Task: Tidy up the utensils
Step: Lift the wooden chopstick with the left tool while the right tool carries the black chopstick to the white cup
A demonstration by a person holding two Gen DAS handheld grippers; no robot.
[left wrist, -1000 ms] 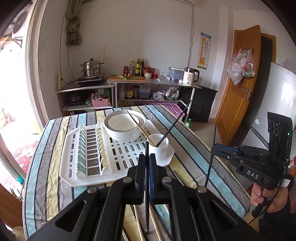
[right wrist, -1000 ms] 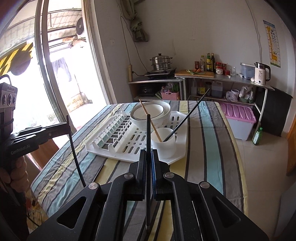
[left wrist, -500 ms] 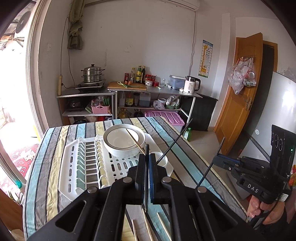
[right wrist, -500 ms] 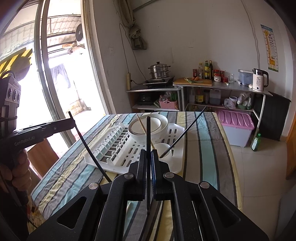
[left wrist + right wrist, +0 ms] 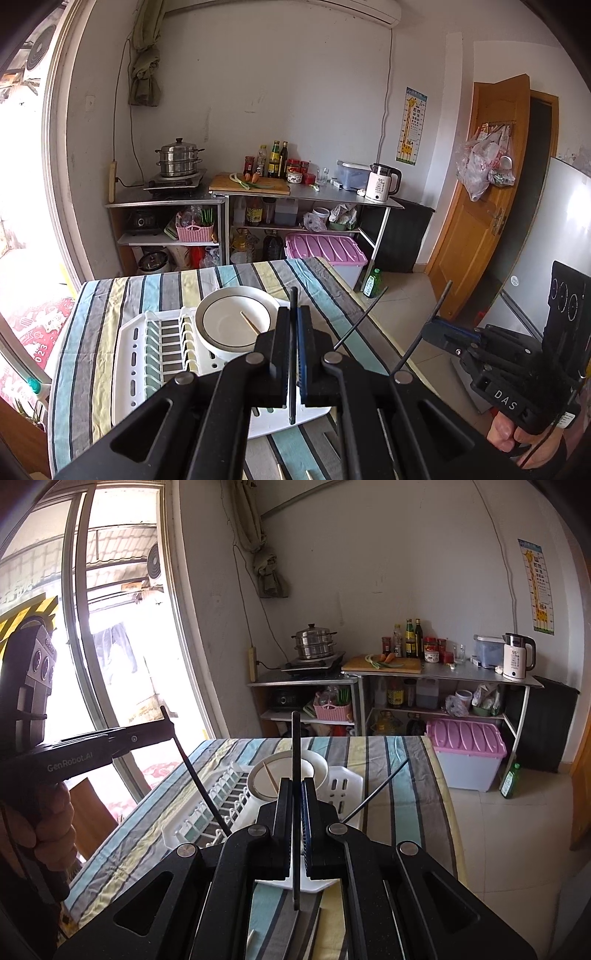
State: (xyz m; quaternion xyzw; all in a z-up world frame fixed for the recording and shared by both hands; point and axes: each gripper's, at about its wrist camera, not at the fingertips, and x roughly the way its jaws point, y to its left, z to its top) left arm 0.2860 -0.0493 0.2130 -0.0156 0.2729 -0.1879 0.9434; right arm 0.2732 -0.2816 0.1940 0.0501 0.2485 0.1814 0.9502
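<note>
With both grippers raised off the table since a second ago, we hold: left gripper [image 5: 294,354], right gripper [image 5: 295,830], each clamped on one black chopstick [image 5: 293,332]; white cup next.

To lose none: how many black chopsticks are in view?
3. The first chopstick is clamped in the left gripper, the second chopstick in the right gripper; the third chopstick leans above the table, its lower end hidden. Others may be hidden.
</note>
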